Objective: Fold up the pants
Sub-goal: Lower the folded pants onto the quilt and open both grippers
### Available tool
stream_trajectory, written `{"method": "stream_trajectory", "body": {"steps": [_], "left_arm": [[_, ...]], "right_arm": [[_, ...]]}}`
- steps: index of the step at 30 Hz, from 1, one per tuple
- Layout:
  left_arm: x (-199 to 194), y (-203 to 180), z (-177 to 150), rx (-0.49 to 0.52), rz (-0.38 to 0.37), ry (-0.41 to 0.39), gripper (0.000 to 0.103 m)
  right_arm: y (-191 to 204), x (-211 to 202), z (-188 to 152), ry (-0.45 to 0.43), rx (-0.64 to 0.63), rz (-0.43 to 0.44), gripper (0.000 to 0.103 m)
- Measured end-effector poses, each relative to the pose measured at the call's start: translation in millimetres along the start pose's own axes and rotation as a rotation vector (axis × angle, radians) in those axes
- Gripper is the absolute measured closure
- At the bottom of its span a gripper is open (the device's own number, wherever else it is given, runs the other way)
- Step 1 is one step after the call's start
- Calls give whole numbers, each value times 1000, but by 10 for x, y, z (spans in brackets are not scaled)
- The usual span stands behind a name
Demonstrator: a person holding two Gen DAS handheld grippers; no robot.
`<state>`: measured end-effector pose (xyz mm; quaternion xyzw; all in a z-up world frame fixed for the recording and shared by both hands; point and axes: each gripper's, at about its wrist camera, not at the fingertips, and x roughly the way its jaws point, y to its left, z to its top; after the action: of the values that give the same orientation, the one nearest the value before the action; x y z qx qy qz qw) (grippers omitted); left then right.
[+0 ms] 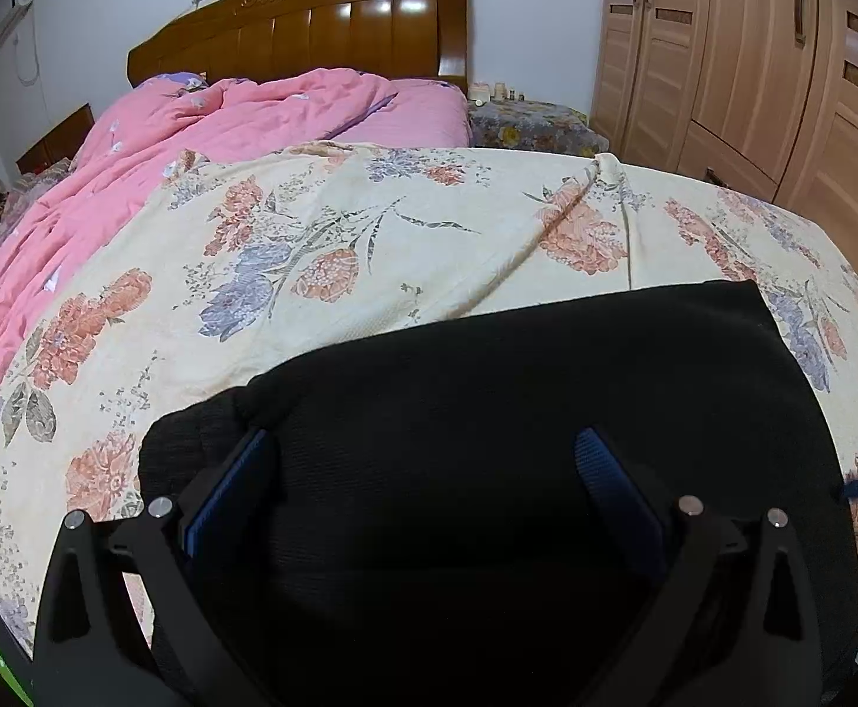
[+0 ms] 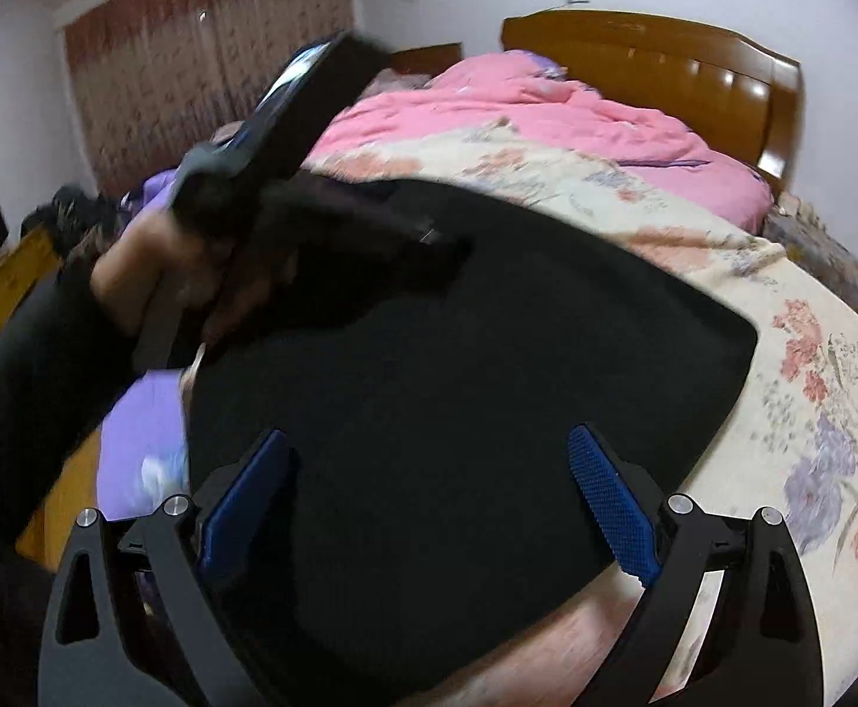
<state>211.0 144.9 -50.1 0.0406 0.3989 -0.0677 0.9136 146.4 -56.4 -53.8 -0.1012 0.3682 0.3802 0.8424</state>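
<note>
Bedroom walls in pale white frame a bed with a glossy brown wooden headboard (image 1: 311, 17), and tall light-wood wardrobe doors (image 1: 753, 59) stand to one side. Across the mattress lies a cream bedspread printed with orange and lilac flowers (image 1: 311, 247), with a rumpled pink quilt (image 1: 134, 147) bunched beyond it toward the headboard. On the near part of the bedspread rest the black knit pants (image 1: 517, 365), folded into a flat, roughly rectangular slab with a neat far edge. Over them hangs the left gripper (image 1: 423, 483), its blue-padded fingers (image 1: 611, 471) spread wide apart with nothing between them. Likewise the right gripper (image 2: 429, 489) hovers above the dark cloth, fingers splayed and empty. In the right wrist view the other handheld device appears blurred, gripped by a hand (image 2: 193, 271) in a black sleeve.
</note>
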Motion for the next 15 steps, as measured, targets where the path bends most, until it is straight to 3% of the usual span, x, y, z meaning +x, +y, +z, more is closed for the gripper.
{"method": "stream_trajectory", "body": {"steps": [4,8,10,12,15], "left_arm": [[2,-10,-6,3,10,-2,1],[3,-14,-12,3,10,-3,1],[6,-14,-12,5,13,-3,1],[7,-13,-16,6,14,-2,1],[-3,-19,-19,8,17,-10,1]], "right_arm": [[-113,33,-133,20,74,27,5],[-45,-131,-76,-4,64,-11,5],[-8,-174,-135,-6,58,51,5],[-1,-27,-275,69,64,53,4],[-49,-10,-363,43,117,65,4]]}}
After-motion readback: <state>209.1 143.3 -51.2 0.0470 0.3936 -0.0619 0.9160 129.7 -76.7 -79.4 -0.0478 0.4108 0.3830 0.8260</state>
